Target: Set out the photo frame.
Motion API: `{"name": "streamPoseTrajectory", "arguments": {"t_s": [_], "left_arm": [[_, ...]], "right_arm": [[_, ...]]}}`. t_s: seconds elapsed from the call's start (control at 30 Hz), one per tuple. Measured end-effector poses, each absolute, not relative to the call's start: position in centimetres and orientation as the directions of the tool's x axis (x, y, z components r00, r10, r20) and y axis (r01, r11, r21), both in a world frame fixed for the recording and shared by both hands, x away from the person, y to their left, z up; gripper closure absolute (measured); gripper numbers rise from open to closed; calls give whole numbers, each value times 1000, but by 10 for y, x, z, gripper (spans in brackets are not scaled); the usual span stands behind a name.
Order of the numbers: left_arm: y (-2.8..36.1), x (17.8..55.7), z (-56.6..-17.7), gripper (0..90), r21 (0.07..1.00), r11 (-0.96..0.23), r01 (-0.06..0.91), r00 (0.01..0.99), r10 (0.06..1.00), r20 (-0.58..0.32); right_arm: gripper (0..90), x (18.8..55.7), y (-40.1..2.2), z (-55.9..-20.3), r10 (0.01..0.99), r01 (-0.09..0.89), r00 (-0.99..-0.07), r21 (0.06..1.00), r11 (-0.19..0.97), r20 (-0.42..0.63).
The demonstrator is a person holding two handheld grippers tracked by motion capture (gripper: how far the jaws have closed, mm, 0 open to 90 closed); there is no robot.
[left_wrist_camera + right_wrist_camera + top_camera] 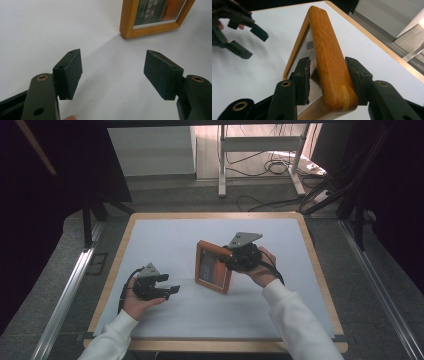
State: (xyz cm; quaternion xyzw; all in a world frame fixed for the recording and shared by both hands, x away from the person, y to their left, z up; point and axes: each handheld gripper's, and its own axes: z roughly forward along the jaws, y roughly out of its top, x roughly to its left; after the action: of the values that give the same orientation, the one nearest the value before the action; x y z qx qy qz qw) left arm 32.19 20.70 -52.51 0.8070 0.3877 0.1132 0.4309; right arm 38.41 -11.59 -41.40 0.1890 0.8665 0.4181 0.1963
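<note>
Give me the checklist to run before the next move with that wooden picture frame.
1. Picture frame rail sits between the right gripper's fingers: ok.
2. Firm grip on the frame: not ok, a gap shows beside one finger.
3. Frame can stand unheld on the table: cannot tell, its support is hidden.
4. Left gripper open and empty: ok.
5. Left gripper apart from the frame: ok.
</note>
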Motion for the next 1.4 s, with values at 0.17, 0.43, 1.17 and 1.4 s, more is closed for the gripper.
{"name": "streamPoseTrajectory", "arguments": {"t_s": [0.17,0.43,1.17,1.4], "left_arm": [[207,322,-525,306,784,-325,529,673,723,-155],[207,322,-525,306,782,-331,528,675,722,-150],[206,321,-524,304,786,-327,525,674,723,-150],[205,320,-523,303,784,-330,525,676,722,-148]], "right_arm": [[542,395,-121,-418,521,208,-841,805,556,-143],[518,404,-125,-422,544,239,-831,809,537,-116],[285,375,-155,-426,649,310,-760,852,423,-46],[271,352,-178,-448,671,373,-740,860,348,50]]}}
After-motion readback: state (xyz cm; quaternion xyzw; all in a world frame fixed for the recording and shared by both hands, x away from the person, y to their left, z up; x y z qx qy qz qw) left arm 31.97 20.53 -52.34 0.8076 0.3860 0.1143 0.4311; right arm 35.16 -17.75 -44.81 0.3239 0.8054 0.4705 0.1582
